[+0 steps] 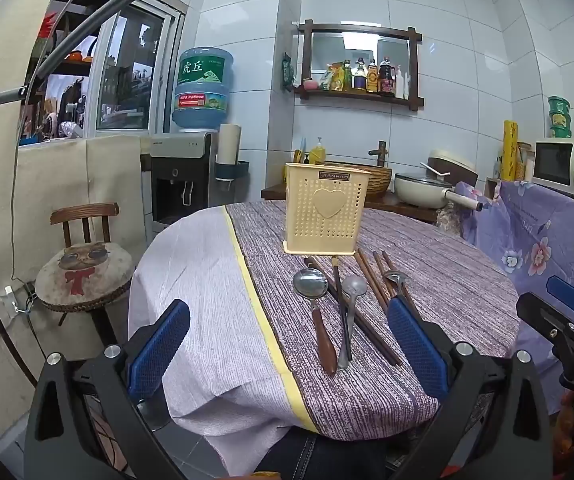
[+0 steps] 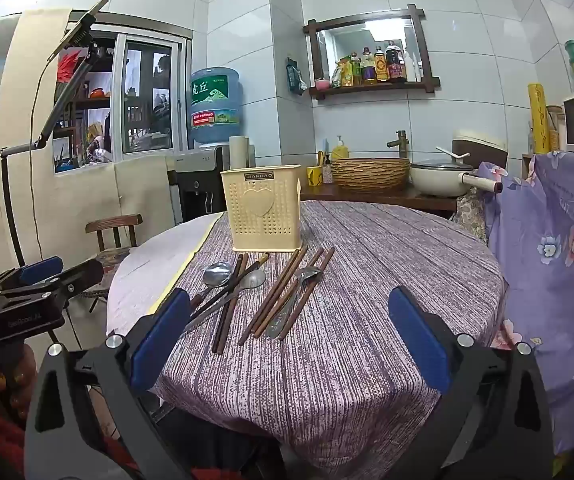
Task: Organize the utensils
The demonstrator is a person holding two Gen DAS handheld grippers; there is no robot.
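Observation:
A cream perforated utensil holder (image 1: 326, 214) (image 2: 263, 209) with a heart on its front stands upright on the round table. In front of it lie a wooden-handled spoon (image 1: 311, 284) (image 2: 216, 274), a metal spoon (image 1: 354, 286) (image 2: 252, 280), a third spoon (image 1: 395, 278) (image 2: 307, 276) and several brown chopsticks (image 1: 371, 280) (image 2: 283, 294). My left gripper (image 1: 289, 344) is open and empty, near the table's front edge. My right gripper (image 2: 289, 336) is open and empty, short of the utensils.
The table carries a purple striped cloth (image 2: 367, 280) and a white cloth with a yellow band (image 1: 207, 280). A chair with a cat cushion (image 1: 85, 268) stands left. A floral purple cover (image 2: 555, 260) hangs right. A counter with basket (image 2: 371, 172) and pot (image 2: 439, 178) is behind.

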